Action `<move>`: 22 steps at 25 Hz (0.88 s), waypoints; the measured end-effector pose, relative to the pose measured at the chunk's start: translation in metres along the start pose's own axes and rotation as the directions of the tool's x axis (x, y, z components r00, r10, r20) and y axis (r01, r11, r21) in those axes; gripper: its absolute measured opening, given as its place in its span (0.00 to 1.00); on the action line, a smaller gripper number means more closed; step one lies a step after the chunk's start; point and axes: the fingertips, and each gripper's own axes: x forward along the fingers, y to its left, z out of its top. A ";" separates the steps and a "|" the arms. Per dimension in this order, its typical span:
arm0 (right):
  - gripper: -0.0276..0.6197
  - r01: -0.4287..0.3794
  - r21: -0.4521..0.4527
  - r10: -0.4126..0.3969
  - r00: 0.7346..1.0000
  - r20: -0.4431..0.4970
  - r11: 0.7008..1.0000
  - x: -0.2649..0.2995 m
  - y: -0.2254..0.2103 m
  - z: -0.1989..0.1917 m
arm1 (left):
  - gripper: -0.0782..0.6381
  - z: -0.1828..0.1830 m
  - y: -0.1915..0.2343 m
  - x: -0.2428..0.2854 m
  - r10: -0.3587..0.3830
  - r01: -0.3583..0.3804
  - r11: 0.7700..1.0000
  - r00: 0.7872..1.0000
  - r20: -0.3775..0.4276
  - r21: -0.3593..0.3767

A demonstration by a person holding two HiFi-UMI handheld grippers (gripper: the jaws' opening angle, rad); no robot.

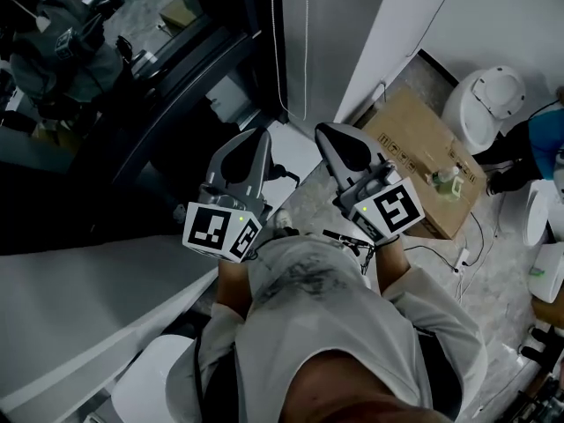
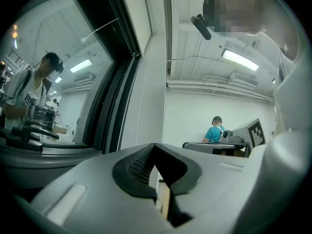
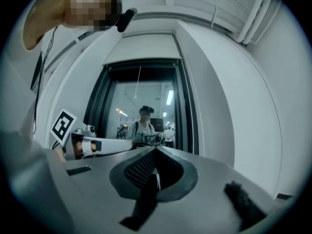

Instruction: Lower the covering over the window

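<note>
Window wall, dark glass at 10 o'clock | blind sits high at 12, cord dangling | left claw and right claw pinched shut, empty | approach step; next, likely open one, catch cord.

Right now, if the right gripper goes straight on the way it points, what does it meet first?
Probably the window glass, low in its dark frame; the right gripper, jaws shut and empty, aims there with nothing between. The thin cord hangs higher. Depth is uncertain.
</note>
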 end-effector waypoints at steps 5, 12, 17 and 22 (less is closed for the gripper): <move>0.07 0.023 -0.001 -0.023 0.999 -0.030 1.000 0.026 -0.014 -0.007 | 0.12 -0.003 0.027 0.020 -0.018 0.018 1.000 1.000 -0.003 -0.018; 0.07 0.065 -0.016 -0.066 0.997 -0.041 0.998 0.059 -0.028 -0.009 | 0.12 -0.001 0.059 0.042 -0.053 0.053 0.998 0.999 -0.004 -0.016; 0.07 0.099 -0.028 -0.100 0.994 -0.041 0.995 0.074 -0.035 -0.008 | 0.12 0.003 0.073 0.054 -0.084 0.084 0.996 0.996 -0.005 -0.018; 0.07 0.110 -0.060 -0.114 0.991 -0.064 0.992 0.082 -0.046 -0.014 | 0.12 0.000 0.085 0.069 -0.091 0.091 0.996 0.996 -0.015 -0.023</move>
